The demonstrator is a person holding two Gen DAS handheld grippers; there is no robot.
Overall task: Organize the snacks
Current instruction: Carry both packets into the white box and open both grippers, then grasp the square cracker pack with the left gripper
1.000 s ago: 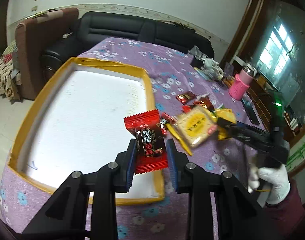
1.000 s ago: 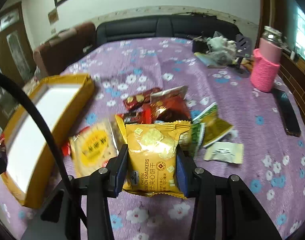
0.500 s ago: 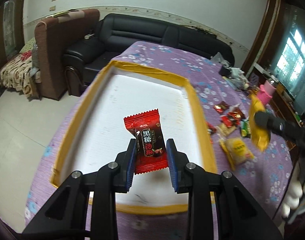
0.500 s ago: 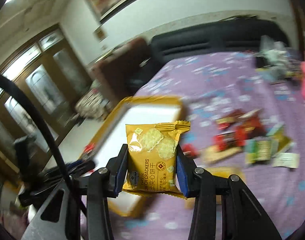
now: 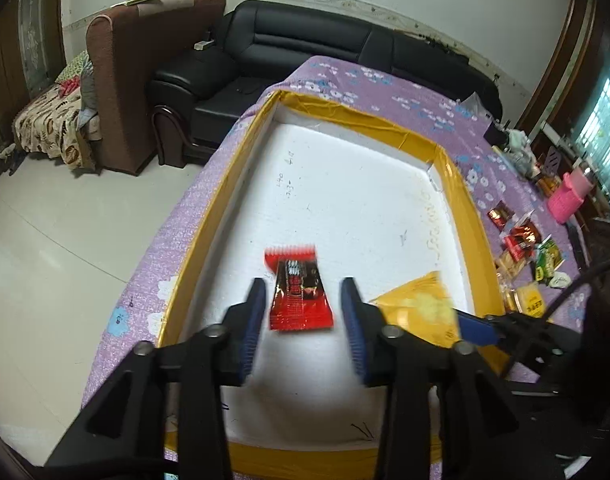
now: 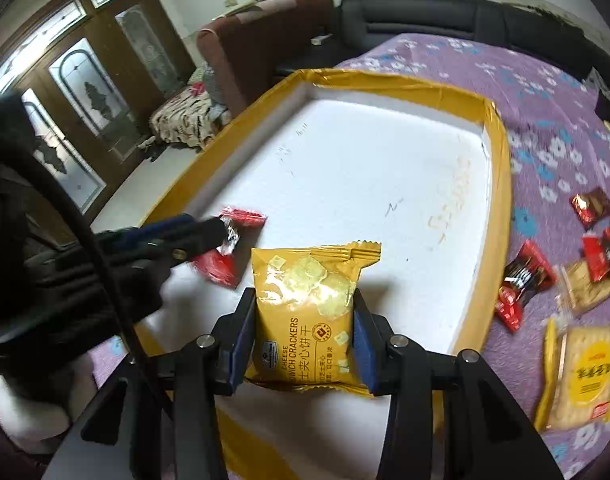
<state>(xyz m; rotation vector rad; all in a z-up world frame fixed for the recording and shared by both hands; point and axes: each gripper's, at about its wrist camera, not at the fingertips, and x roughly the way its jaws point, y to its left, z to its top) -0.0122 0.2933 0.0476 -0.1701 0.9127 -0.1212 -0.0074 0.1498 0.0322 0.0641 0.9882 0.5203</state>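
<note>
Purple cloth (image 5: 345, 80) with small flowers covers the whole table; on it lies the big tray (image 5: 471, 216) with yellow rim and white floor, which fills most of both views; behind the table stand a black sofa (image 5: 305, 48) and a brown armchair (image 5: 117, 80) at far left.

On the cloth to the right of the tray lies the pile of loose snacks (image 6: 565, 276): red and dark wrappers, and nearer a pale cracker pack (image 6: 585, 376); far right in the left wrist view stands a pink container (image 5: 571, 198).

Right gripper (image 6: 305, 336) hangs over the near part of the tray; its blue pads press on both sides of the yellow cracker pack (image 6: 309, 304), which stands upright between them; its jaws are just starting to open, but the pack is not free.

Left gripper (image 5: 301, 320) is over the near left part of the tray; its jaws are opening, and the pads stand apart from the red candy packet (image 5: 299, 296) with a gap on each side; the packet is between them, above or on the white floor; I cannot tell which.

In the right wrist view the left gripper comes in from the left side, and the red packet shows at its tip, close to the yellow pack but not touching it.
</note>
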